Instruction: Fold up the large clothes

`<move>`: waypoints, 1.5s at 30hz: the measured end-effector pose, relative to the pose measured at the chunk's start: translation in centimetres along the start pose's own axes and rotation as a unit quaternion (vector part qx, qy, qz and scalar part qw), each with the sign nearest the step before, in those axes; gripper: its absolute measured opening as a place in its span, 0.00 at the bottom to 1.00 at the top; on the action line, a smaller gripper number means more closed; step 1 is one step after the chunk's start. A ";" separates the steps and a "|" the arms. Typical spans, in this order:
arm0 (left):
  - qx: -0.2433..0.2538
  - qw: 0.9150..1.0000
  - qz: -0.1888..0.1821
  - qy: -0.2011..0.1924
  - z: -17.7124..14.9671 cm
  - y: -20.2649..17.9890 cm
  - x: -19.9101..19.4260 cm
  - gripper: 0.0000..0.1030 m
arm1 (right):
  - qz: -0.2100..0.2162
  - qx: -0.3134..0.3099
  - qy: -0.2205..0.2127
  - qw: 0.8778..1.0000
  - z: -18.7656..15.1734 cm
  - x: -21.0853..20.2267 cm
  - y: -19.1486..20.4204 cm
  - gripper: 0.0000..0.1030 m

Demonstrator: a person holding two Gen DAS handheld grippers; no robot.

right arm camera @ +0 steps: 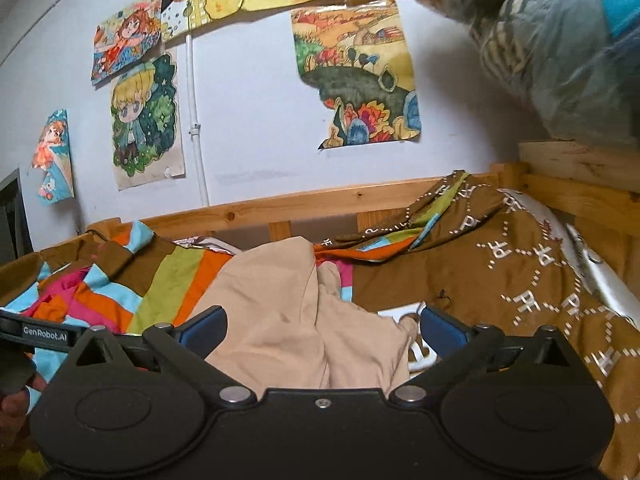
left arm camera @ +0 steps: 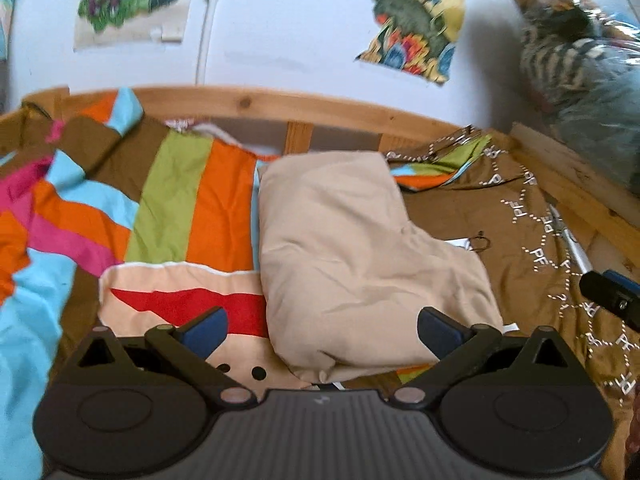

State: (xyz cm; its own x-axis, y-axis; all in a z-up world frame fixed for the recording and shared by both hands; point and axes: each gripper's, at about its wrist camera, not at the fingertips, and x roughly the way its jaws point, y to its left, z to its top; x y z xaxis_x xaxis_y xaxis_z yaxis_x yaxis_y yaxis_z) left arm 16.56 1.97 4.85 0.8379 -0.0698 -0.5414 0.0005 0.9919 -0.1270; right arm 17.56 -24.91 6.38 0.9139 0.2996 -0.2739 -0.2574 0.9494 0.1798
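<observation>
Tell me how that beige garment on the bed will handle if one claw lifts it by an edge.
The beige garment looks soft and creased, so it would probably droop rather than hold shape. It lies in loose folded layers, so they may slide open. Both claws, left and right, stand open.

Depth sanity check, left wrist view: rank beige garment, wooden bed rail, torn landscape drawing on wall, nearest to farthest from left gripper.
1. Beige garment, directly ahead of the left gripper
2. Wooden bed rail, behind the bedding
3. Torn landscape drawing, upper right on the wall
</observation>
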 end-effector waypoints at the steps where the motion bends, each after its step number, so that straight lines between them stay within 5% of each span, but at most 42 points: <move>1: 0.002 1.000 0.000 -0.006 -0.2 -0.1 -0.6 0.99 | -0.003 0.001 0.000 1.000 -0.3 -0.8 0.1 0.99; 16: 0.034 0.999 0.027 -0.028 -6.9 0.0 -4.2 0.99 | -0.033 -0.025 0.034 0.999 -6.1 -6.4 1.8 0.99; 45: 0.051 0.998 0.024 -0.026 -7.7 -0.3 -4.3 0.99 | -0.031 -0.007 0.044 0.999 -6.4 -6.2 1.5 0.99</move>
State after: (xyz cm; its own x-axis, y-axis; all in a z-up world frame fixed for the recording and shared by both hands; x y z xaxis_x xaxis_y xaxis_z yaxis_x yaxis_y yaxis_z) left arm 8.75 1.11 0.84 0.8657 -0.0186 -0.5003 0.0130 0.9998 -0.0147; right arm 9.54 -24.74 2.25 0.8973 0.2474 -0.3657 -0.2067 0.9673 0.1471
